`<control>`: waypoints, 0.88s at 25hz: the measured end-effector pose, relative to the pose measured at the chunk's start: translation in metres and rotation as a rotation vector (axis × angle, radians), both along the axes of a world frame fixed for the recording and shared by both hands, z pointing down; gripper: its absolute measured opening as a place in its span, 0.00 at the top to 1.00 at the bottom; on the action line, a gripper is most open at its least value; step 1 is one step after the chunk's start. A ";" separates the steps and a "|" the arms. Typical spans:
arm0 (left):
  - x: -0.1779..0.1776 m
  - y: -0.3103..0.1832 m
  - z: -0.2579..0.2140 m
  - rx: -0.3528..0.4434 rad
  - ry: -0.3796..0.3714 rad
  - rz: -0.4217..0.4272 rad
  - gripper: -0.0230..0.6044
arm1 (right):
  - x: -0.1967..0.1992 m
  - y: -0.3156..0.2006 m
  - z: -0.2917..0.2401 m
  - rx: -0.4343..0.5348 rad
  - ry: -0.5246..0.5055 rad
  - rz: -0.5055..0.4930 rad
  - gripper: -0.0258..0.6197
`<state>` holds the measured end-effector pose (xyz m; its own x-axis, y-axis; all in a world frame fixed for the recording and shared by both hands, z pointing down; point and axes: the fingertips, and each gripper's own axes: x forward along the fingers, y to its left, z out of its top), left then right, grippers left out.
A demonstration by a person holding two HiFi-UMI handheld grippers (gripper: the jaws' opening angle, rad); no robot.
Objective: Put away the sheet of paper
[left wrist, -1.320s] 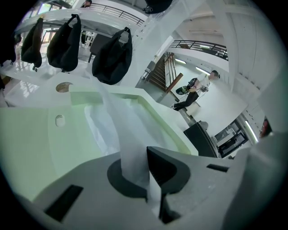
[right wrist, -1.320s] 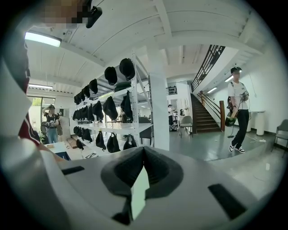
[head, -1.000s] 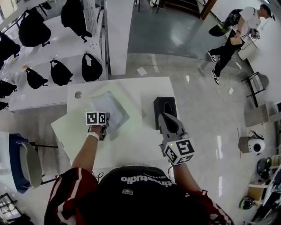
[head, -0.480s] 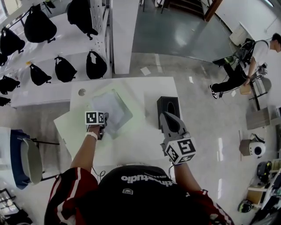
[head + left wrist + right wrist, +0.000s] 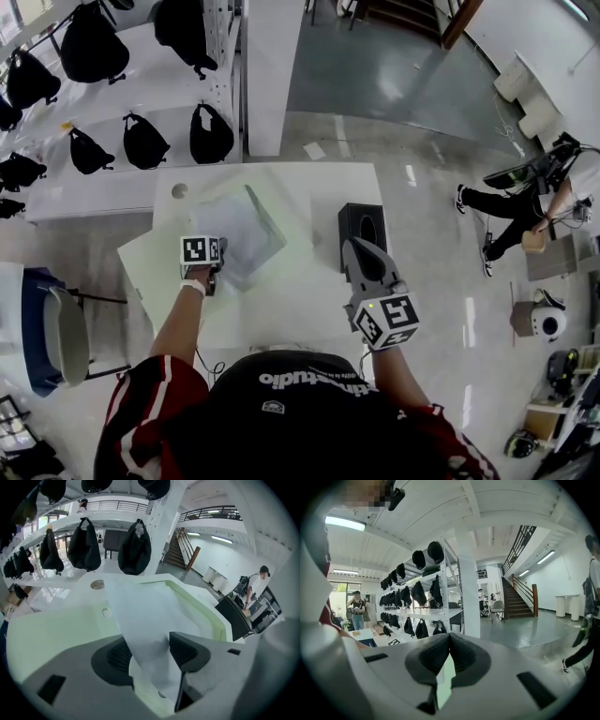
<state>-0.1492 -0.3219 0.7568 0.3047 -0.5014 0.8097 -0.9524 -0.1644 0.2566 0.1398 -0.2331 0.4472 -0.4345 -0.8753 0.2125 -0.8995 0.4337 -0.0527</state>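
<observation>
We stand in a large, shop-like hall. White shelving racks (image 5: 103, 192) carry rows of black bags (image 5: 142, 141). A polished grey floor (image 5: 384, 84) runs to a staircase (image 5: 518, 604) below a railed mezzanine (image 5: 211, 513). Strip lights (image 5: 345, 523) line the high white ceiling, and a white work table (image 5: 300, 291) sits before us.

Near end of the sheet of paper (image 5: 146, 631), between the opening left tongs (image 5: 151, 654), partly behind them; person (image 5: 591, 590) half off-frame.
</observation>
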 end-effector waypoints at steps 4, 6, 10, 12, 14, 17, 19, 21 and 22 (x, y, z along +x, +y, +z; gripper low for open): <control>-0.010 0.004 0.000 -0.001 0.004 -0.025 0.59 | 0.000 0.001 -0.002 0.004 -0.001 -0.002 0.96; -0.016 0.006 -0.002 0.003 0.003 -0.034 0.60 | -0.001 0.001 -0.002 0.004 -0.002 -0.004 0.96; -0.025 0.010 -0.004 0.004 0.008 -0.050 0.61 | -0.005 0.003 0.000 -0.002 -0.005 -0.015 0.96; -0.028 0.012 -0.005 0.007 0.008 -0.053 0.64 | -0.007 0.004 0.001 -0.003 -0.004 -0.023 0.96; -0.032 0.014 -0.006 0.012 0.006 -0.057 0.65 | -0.011 0.004 0.001 -0.003 -0.002 -0.031 0.96; -0.039 0.018 -0.007 0.017 -0.002 -0.064 0.78 | -0.014 0.003 0.002 -0.007 -0.004 -0.038 0.96; -0.041 0.021 -0.007 0.016 -0.004 -0.062 0.85 | -0.016 0.004 0.002 -0.009 -0.004 -0.043 0.96; -0.040 0.023 -0.007 0.014 -0.004 -0.057 0.92 | -0.017 0.004 0.003 -0.011 -0.004 -0.047 0.96; -0.038 0.023 -0.006 0.012 -0.005 -0.053 0.94 | -0.017 0.005 0.003 -0.012 -0.004 -0.047 0.96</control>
<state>-0.1874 -0.2985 0.7507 0.2732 -0.5270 0.8048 -0.9612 -0.1165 0.2500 0.1226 -0.2286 0.4504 -0.4763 -0.8511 0.2207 -0.8777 0.4752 -0.0615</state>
